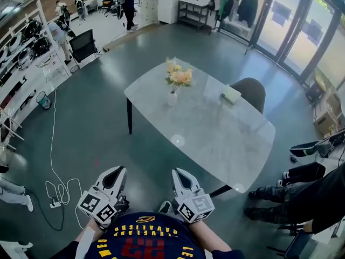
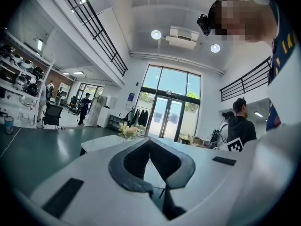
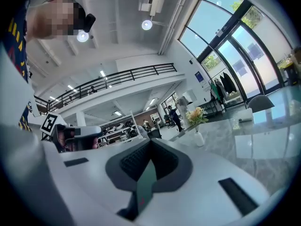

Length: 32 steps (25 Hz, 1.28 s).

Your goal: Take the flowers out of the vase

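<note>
A small white vase (image 1: 172, 98) with yellow and peach flowers (image 1: 178, 77) stands near the far left end of a grey marble table (image 1: 215, 139). Both grippers are held close to my body, well short of the table's near edge. My left gripper (image 1: 119, 170) is shut and holds nothing. My right gripper (image 1: 177, 172) is beside it, its jaws together and empty. In the left gripper view the flowers (image 2: 127, 131) show small and far beyond the shut left gripper (image 2: 149, 141). The right gripper view has the flowers (image 3: 196, 115) and vase (image 3: 200, 138) ahead to the right of the right gripper (image 3: 151, 141).
A pale green box (image 1: 232, 94) lies on the table's far side next to a dark chair (image 1: 252, 91). A seated person's legs (image 1: 283, 193) are at the right. A white cable and power strip (image 1: 56, 194) lie on the floor at the left, near shelves (image 1: 24, 63).
</note>
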Tool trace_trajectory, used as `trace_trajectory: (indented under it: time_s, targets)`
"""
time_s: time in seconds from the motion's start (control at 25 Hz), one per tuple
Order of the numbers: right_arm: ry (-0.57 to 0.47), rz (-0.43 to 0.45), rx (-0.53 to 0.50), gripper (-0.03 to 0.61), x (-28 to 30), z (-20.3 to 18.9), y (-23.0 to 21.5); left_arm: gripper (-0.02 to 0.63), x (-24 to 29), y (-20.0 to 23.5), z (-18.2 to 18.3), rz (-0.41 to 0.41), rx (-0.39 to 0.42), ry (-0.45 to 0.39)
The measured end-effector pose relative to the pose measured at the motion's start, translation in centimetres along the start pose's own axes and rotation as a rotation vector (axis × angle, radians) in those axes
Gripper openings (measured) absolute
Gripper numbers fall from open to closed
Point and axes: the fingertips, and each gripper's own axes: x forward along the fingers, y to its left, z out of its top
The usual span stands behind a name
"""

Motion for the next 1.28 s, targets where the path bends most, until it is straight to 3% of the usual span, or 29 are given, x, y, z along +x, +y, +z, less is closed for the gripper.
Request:
trace_trajectory:
  time_s: [0.52, 1.28]
  targets:
    - [0.006, -0.072, 0.021, -0.009, 3.2, 0.3, -6.1, 0.003, 6.8, 2.9, -0.7, -0.018, -0.04, 0.046]
    - [-0.016, -0.307, -0.041, -0.009, 16.0, 4.4, -12.8, 0.003, 22.5, 14.1, 3.8, -0.279, -0.068, 0.085]
